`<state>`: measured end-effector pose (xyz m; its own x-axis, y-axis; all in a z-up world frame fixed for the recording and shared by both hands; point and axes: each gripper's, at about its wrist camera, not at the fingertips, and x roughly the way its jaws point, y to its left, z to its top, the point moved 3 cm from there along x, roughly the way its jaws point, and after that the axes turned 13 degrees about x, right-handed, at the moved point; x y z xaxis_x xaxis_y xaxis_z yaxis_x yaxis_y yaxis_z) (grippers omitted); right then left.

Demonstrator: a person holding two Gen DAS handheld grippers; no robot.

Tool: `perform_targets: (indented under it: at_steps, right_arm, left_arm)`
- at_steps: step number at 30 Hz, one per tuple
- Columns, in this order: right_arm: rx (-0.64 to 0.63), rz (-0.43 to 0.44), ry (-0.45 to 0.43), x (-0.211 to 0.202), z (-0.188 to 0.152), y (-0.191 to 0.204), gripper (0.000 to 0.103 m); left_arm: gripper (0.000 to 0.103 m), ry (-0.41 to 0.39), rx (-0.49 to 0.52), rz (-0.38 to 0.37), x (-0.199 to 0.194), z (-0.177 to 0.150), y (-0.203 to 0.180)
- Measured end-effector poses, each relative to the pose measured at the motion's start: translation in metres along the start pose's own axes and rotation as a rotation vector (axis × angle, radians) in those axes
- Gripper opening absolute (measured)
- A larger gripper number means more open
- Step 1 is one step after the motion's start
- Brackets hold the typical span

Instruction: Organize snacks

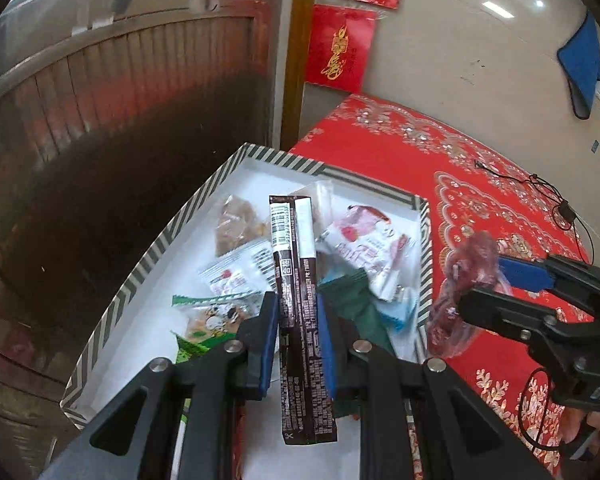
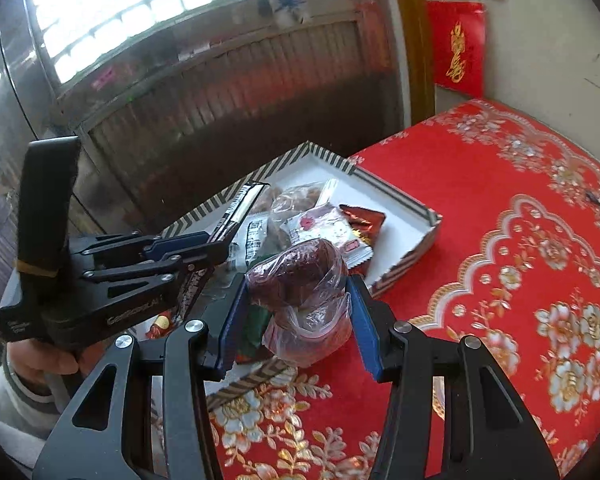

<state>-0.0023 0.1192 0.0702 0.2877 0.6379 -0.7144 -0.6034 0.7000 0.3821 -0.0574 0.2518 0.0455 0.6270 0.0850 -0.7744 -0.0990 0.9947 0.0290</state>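
My left gripper (image 1: 298, 316) is shut on a long dark brown snack stick (image 1: 296, 280), held above the white box with a striped rim (image 1: 172, 236). Several snack packets lie in that box, among them a pink and white packet (image 1: 364, 248) and a green one (image 1: 204, 312). My right gripper (image 2: 296, 312) is shut on a clear bag of dark red dates (image 2: 300, 276), just above the box's near corner. In the left wrist view the right gripper (image 1: 480, 280) holds that date bag (image 1: 460, 296) beside the box's right wall. The left gripper (image 2: 204, 248) shows at the left of the right wrist view.
The box (image 2: 424, 236) sits at the left edge of a table under a red floral cloth (image 2: 520, 280). A dark wooden door (image 1: 120, 140) stands behind it. A thin black cord (image 1: 548, 196) lies on the cloth at the far right. A person's hand (image 2: 52, 360) holds the left gripper.
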Motion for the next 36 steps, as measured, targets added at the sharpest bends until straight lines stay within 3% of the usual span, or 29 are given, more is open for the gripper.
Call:
perform_targets:
  at_steps: [11,16,19,20,22,24,29,31,36]
  right_arm:
    - [-0.008,0.011,0.11,0.063,0.005,0.02,0.049]
    - [0.048,0.026,0.105,0.069,0.002,0.017,0.051]
    - [0.066,0.052,0.083,0.059,0.003,0.017,0.051]
    - [0.065,0.051,0.058,0.053,0.003,0.017,0.053]
    - [0.077,0.04,0.018,0.044,0.003,0.016,0.061]
    - [0.098,0.055,-0.005,0.035,0.002,0.013,0.063]
    - [0.113,0.017,-0.07,0.017,-0.005,0.006,0.064]
    - [0.106,-0.027,-0.1,0.009,-0.009,0.002,0.069]
    - [0.126,-0.055,-0.126,-0.003,-0.018,-0.008,0.07]
  left_arm:
    - [0.021,0.028,-0.033,0.04,0.017,-0.007,0.015]
    - [0.026,0.025,-0.061,0.052,0.018,-0.008,0.023]
    - [0.049,0.022,-0.069,0.096,0.018,-0.008,0.025]
    - [0.063,0.015,-0.071,0.109,0.016,-0.009,0.026]
    - [0.072,-0.003,-0.081,0.13,0.012,-0.008,0.028]
    - [0.081,-0.016,-0.081,0.144,0.007,-0.008,0.028]
    - [0.087,-0.052,-0.058,0.196,-0.004,-0.005,0.02]
    - [0.09,-0.07,-0.066,0.184,-0.007,-0.005,0.017]
    - [0.092,-0.083,-0.056,0.194,-0.011,-0.007,0.008]
